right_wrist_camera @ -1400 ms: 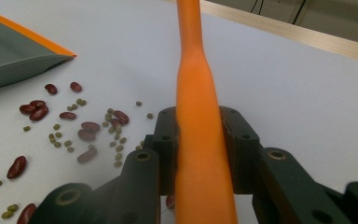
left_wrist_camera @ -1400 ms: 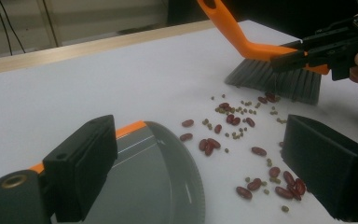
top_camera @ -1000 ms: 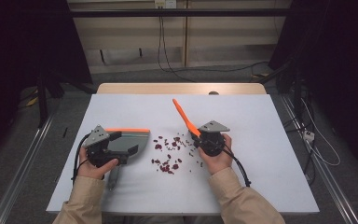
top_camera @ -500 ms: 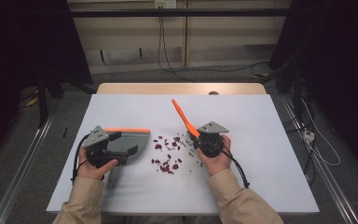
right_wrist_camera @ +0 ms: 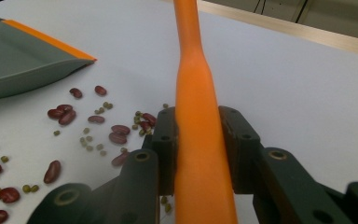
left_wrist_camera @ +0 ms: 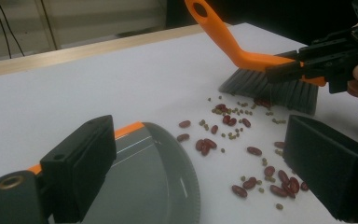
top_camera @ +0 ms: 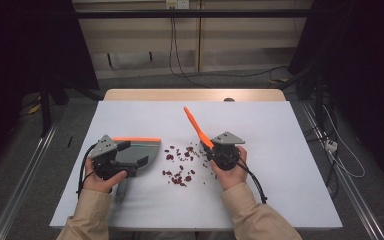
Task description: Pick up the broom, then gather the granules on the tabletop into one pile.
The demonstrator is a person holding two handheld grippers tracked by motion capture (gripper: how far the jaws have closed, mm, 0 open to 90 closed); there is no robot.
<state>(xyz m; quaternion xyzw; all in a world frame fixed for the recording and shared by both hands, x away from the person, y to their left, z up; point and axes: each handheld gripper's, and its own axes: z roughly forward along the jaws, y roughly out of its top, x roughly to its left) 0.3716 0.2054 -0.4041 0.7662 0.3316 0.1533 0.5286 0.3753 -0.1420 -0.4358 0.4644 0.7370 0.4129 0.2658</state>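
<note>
— On the white table [top_camera: 290, 165], near the middle, what lies there?

— Scattered beans [top_camera: 181, 165]: dark red ones mixed with small green ones, spread loosely between the two grippers, somewhat nearer the front edge than the back edge.

— Where is the brush?

— The brush [top_camera: 198, 129] is in the right gripper [top_camera: 223, 152], right of the beans. Its orange handle slants up and away toward the back edge. In the right gripper view the jaws are clamped tight on both sides of that handle [right_wrist_camera: 196, 140]. In the left gripper view the grey bristles [left_wrist_camera: 270, 88] rest on the surface, touching the far side of the bean patch.

— And the dustpan?

— The dustpan [top_camera: 142, 150], grey with an orange rim, sits left of the beans, its curved lip toward them and just short of the nearest ones. It lies flat on the surface. The left gripper [top_camera: 111, 159] is at its handle end.

— Is that gripper clamped on it?

— The left gripper view shows its two black jaws standing wide apart, with the pan [left_wrist_camera: 154, 182] under and between them. Whether the pads press on anything I cannot tell.

— And the hands?

— The left hand [top_camera: 100, 180] and the right hand [top_camera: 230, 172] each wrap a gripper from the front edge's side, sleeves coming in from there.
</note>
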